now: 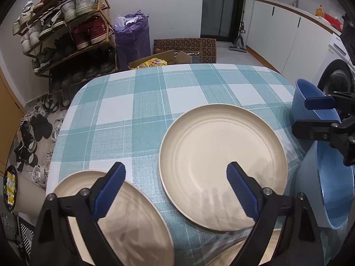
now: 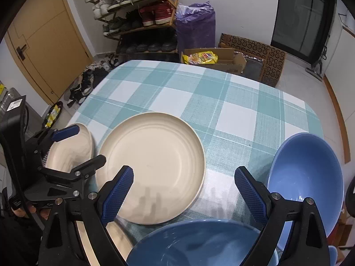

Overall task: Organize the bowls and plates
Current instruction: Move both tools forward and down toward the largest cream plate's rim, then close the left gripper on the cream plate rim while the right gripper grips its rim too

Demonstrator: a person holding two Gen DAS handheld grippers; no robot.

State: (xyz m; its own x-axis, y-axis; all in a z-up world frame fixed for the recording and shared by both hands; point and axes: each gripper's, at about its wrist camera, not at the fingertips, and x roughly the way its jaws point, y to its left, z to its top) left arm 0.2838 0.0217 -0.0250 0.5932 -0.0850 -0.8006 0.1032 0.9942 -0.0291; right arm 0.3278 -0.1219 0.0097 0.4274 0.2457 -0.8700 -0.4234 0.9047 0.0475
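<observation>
Both grippers are hanging over the table [image 2: 221, 102] w/ fingers spread wide, nothing between them, prob lining up for a grab. Left gripper [image 1: 177, 190] is sitting btwn the near cream plate [image 1: 124, 228] and the big cream plate [image 1: 221, 168] in the middle. Right gripper [image 2: 184, 194] is pointing down btwn that big plate and the blue bowl [image 2: 308, 177], w/ a second blue bowl [image 2: 199, 243] right under it. Plates left, bowls right, so I'm guessing stacking is coming.

2 plates [image 2: 153, 166] lie left of 2 bowls [image 2: 306, 177].
</observation>
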